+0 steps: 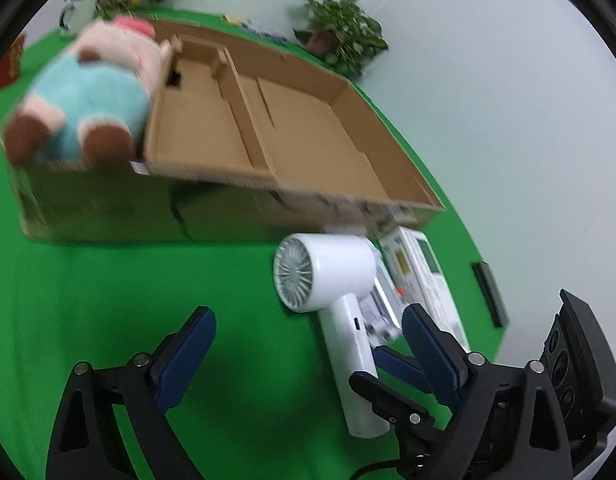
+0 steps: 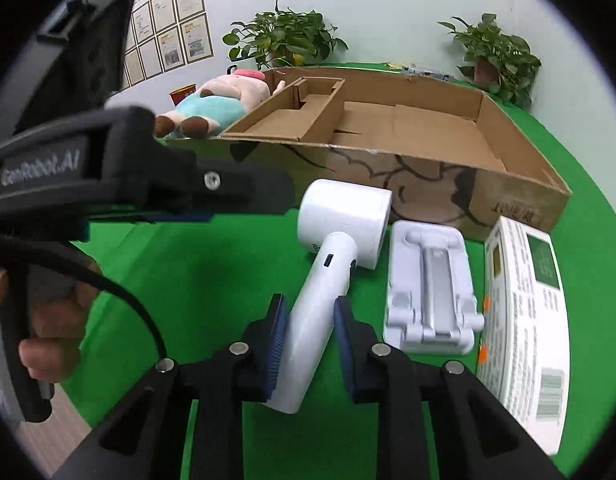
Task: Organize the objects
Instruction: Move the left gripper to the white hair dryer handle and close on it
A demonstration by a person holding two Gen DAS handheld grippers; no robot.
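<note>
Gripping the dryer by its handle, the right claw has both blue pads against the white shaft, while the left claw stands wide with nothing between its fingers, just beside that handle. The dryer lies on the green desk just in front of the box, near the desk's right edge, with a white stand and a flat white pack beside it. The grip sits low on the handle, so the heavy head may swing down or the smooth plastic slip when lifted; the nearby left claw could also knock the handle. The box has a small divided part at one end and appears empty; the plush lies just past that end.
</note>
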